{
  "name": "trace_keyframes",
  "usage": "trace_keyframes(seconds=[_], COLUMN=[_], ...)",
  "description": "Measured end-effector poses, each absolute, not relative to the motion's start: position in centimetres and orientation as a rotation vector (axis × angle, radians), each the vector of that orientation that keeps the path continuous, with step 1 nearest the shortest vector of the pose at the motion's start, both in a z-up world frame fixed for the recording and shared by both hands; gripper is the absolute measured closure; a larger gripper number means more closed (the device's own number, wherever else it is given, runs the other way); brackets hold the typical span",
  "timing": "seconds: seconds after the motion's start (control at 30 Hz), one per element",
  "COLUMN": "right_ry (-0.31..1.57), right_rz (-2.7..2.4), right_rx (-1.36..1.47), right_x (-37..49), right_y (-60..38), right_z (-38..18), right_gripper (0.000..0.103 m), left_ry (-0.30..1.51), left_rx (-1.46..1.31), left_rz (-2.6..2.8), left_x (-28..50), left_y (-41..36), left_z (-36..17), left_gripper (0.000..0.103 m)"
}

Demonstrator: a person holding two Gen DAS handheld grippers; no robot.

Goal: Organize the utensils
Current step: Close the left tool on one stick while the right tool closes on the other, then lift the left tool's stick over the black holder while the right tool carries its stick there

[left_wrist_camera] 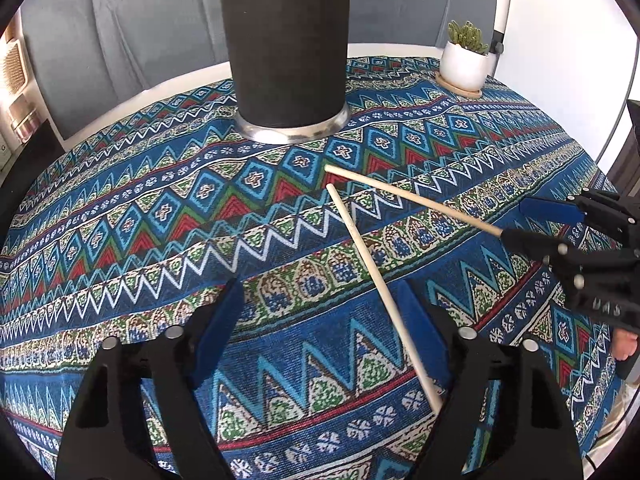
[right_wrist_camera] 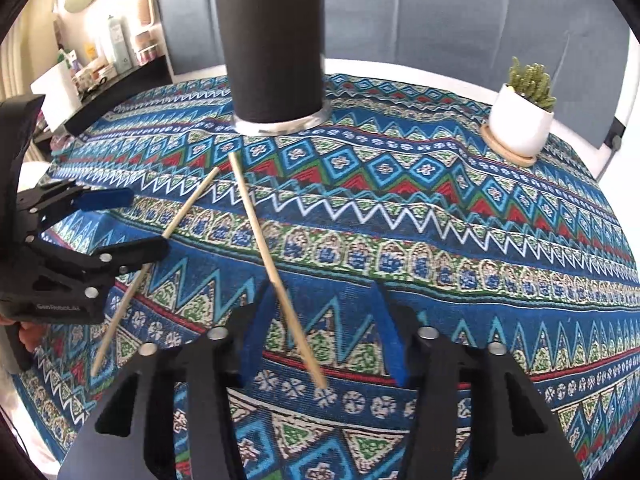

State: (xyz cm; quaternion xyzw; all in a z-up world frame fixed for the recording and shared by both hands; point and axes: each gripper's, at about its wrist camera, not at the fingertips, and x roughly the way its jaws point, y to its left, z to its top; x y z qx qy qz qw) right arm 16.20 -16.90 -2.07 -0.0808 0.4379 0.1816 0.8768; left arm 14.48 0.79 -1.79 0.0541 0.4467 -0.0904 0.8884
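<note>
- So, two wooden chopsticks lie on the patterned tablecloth (left_wrist_camera: 120, 240), tips close together near the black cylindrical holder (left_wrist_camera: 286, 48) and fanning apart toward the camera.
- From the left wrist camera, the holder stands upright at 12 o'clock on its shiny metal base, and the tablecloth runs under everything.
- The left gripper (left_wrist_camera: 320, 328) has its blue-padded fingers spread wide. The nearer chopstick (left_wrist_camera: 376, 280) runs from the middle of the view down toward 5 o'clock, between the fingers and right along the inner side of the right-hand one; can't tell if they actually touch.
- The other chopstick (left_wrist_camera: 412, 200) slants off toward 3 o'clock, where the right gripper (left_wrist_camera: 532, 224) comes in, also spread, with the stick's end passing by its lower finger.
- From the right wrist camera, that gripper's fingers straddle its chopstick without clamping it, while the left gripper sits at 9 o'clock over its own stick.
- A small potted succulent (left_wrist_camera: 466, 60) in a white pot sits on a wooden saucer at 2 o'clock, well apart from the sticks.
</note>
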Motion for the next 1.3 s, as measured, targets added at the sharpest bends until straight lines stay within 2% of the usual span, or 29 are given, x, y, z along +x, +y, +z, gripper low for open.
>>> trace_keyframes(seconds=[0.03,0.07,0.13,0.2,0.3,0.67,1.0,1.3], right_ry=[0.913,0.916,0.930,0.951,0.985,0.871,0.774,0.666], right_rz=[0.372,0.374,0.387,0.412,0.495,0.595,0.611,0.654], right_rx=[-0.163,-0.159,-0.156,-0.139,-0.060,0.116,0.104,0.149], right_x=[16.3,16.4,16.4,16.1,15.3,13.1,14.0,16.4], right_y=[-17.4,-17.7,-18.1,-18.4,-18.7,-19.6,-19.9,-20.4], right_z=[-2.1,-2.0,-1.9,-1.8,-1.6,2.6,7.1,10.7], right_gripper=[0.086,0.093,0.098,0.098,0.098,0.098,0.098,0.098], left_ry=[0.920,0.915,0.910,0.911,0.921,0.929,0.796,0.660], left_rx=[0.106,0.099,0.093,0.092,0.069,-0.099,-0.154,-0.181], left_rz=[-0.175,-0.164,-0.146,-0.130,-0.111,-0.041,-0.020,-0.111], left_x=[14.2,14.0,13.6,13.2,12.7,11.6,12.1,13.9], left_y=[1.3,1.9,3.0,3.8,5.1,10.4,13.2,11.7], left_z=[-1.7,-1.6,-1.5,-1.4,-1.3,0.7,7.8,13.8], left_gripper=[0.052,0.060,0.086,0.096,0.098,0.098,0.098,0.098])
